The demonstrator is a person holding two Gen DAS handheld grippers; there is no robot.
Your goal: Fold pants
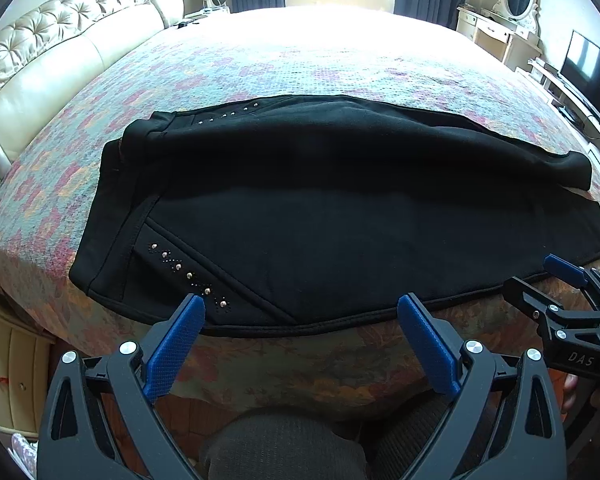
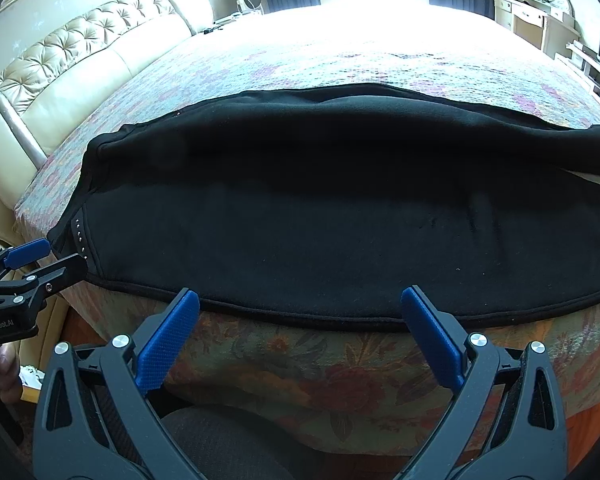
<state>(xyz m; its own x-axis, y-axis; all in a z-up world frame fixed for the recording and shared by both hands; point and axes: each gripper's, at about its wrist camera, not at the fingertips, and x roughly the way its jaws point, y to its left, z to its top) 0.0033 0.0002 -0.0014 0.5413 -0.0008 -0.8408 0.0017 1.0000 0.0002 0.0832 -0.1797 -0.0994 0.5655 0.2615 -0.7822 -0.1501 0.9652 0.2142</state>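
Black pants [image 1: 320, 216] lie flat across the near edge of the bed, waistband to the left, with a row of metal studs [image 1: 188, 276] at the near pocket. They also fill the middle of the right wrist view [image 2: 340, 232]. My left gripper [image 1: 300, 312] is open and empty, its blue fingertips just at the pants' near hem. My right gripper [image 2: 300, 304] is open and empty, also at the near hem, further right. The right gripper shows at the right edge of the left wrist view [image 1: 556, 280], and the left gripper at the left edge of the right wrist view [image 2: 48, 258].
The bed has a floral quilt [image 1: 300, 60] and a tufted cream headboard [image 1: 60, 36] on the left. A dressing table with mirror [image 1: 508, 12] and a TV [image 1: 592, 68] stand at the right. A wooden cabinet [image 1: 12, 372] is at lower left. Curtains and a window are at the back.
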